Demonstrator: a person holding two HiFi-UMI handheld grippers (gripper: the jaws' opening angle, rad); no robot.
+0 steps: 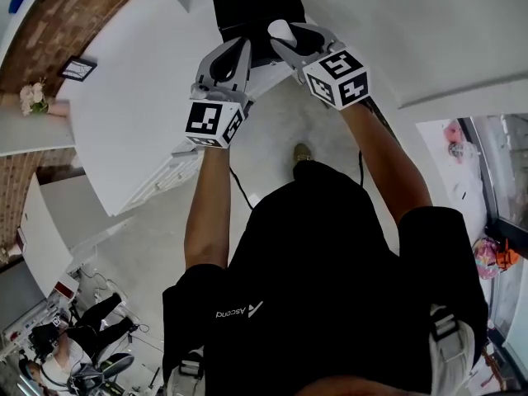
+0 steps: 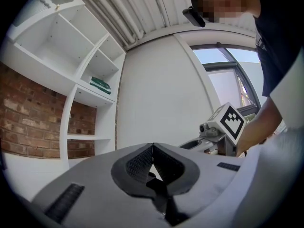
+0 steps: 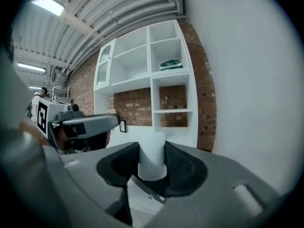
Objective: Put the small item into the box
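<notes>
A small white cylinder (image 3: 152, 156) stands upright between the pads of my right gripper (image 3: 153, 148), which is shut on it. In the head view the same white cylinder (image 1: 280, 30) shows at the tip of the right gripper (image 1: 287, 38), held just over the near edge of the black box (image 1: 247, 8). The box sits on a white table (image 1: 140, 114). My left gripper (image 1: 238, 46) hovers beside the right one, to its left, over the table's edge. Its jaws (image 2: 152, 148) meet at the tips with nothing between them.
A white shelf unit (image 3: 154, 75) stands against a brick wall, with a green thing (image 3: 171, 64) on one shelf. A small picture frame (image 1: 77, 68) and flowers (image 1: 33, 97) sit at the far left. People (image 1: 91, 328) are on the floor at lower left.
</notes>
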